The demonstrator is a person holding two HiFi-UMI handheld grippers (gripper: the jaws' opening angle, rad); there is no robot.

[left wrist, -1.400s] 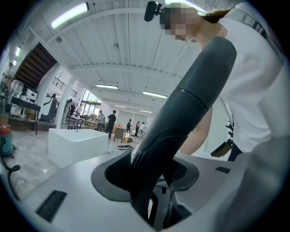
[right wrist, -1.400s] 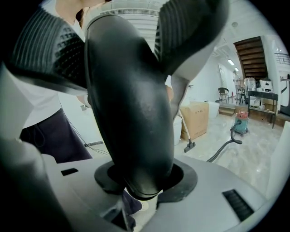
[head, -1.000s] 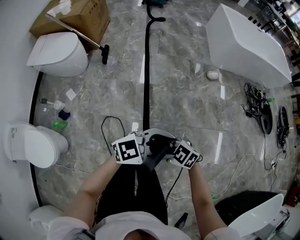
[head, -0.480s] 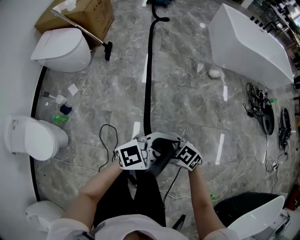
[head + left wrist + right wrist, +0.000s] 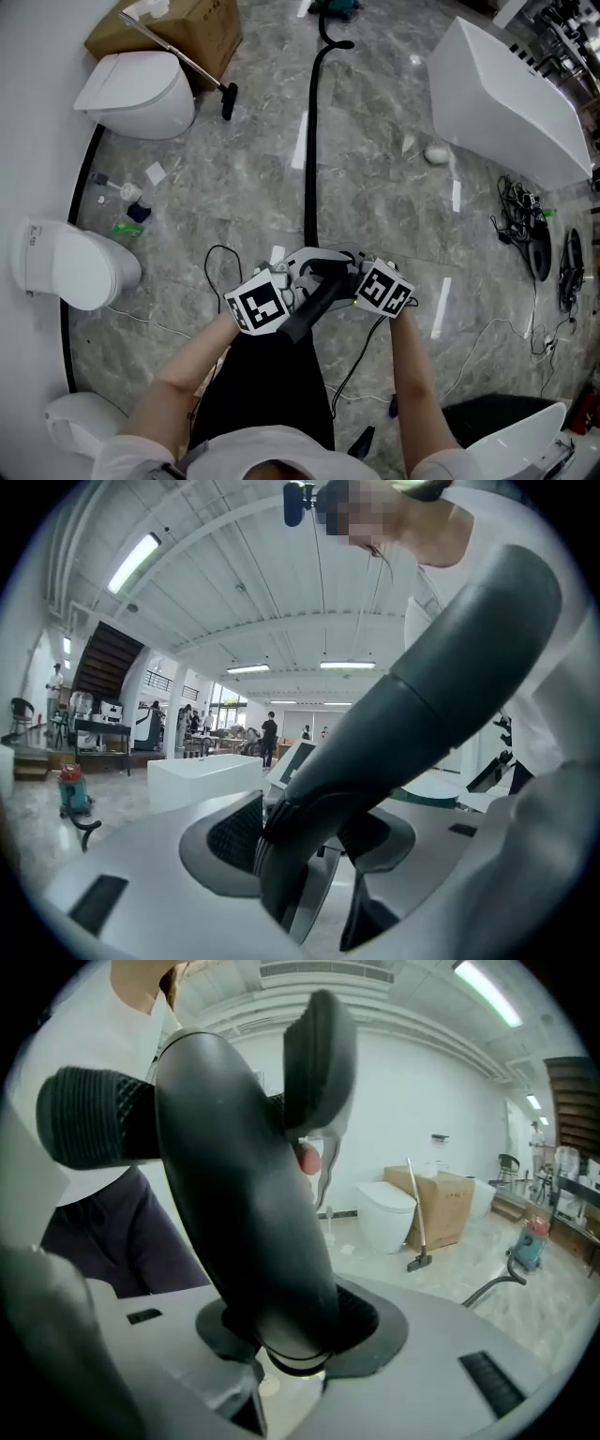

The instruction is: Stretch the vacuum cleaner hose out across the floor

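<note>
A black vacuum hose (image 5: 310,141) runs in a nearly straight line down the floor from the vacuum cleaner (image 5: 336,7) at the top edge to my hands. Its thick dark end tube (image 5: 314,298) is held above the floor between both grippers. My left gripper (image 5: 281,302) has the tube (image 5: 375,761) across its pads (image 5: 234,832); its jaws are opening, with the tube still touching them. My right gripper (image 5: 361,281) is shut around the same tube (image 5: 253,1222), which passes down between its jaws. The left gripper (image 5: 305,847) and right gripper (image 5: 295,1337) face each other.
Toilets stand at left (image 5: 141,94), (image 5: 75,267), (image 5: 80,422). A cardboard box (image 5: 183,28) and a floor wand (image 5: 187,61) lie at the top left, with a white bathtub (image 5: 511,94) at right. Cables (image 5: 525,220) and a thin black cord (image 5: 220,258) lie on the floor, small bottles (image 5: 131,211) at left.
Both grippers keep the hose end between them. The end tube has tilted more to the lower left, and the right gripper has shifted slightly up and right. The hose looks a little straighter.
</note>
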